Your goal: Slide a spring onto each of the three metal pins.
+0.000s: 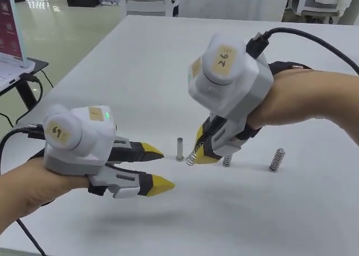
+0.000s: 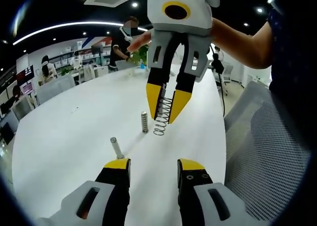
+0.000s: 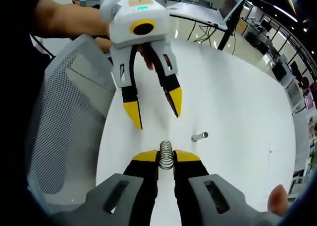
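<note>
A bare metal pin [image 1: 180,149] stands upright on the white table [image 1: 140,71]. To its right are two pins, each wearing a spring [image 1: 227,161] [image 1: 276,159]. My right gripper [image 1: 203,152] is shut on a loose spring [image 1: 194,154], tilted, just right of the bare pin's base. In the right gripper view, that spring [image 3: 166,154] sits between the closed jaws and the pin [image 3: 199,136] lies just beyond. My left gripper [image 1: 158,167] is open and holds nothing, a little left of the pin. From the left gripper view, the pin [image 2: 116,146] rises ahead and the right gripper [image 2: 163,119] hangs above it with the spring [image 2: 163,116].
A laptop on a small side table [image 1: 8,48] stands off the table's left edge. A grey mesh chair [image 2: 267,146] [image 3: 64,112] is near the table's front edge. People and desks are far behind. A black cable [image 1: 314,40] trails from the right gripper.
</note>
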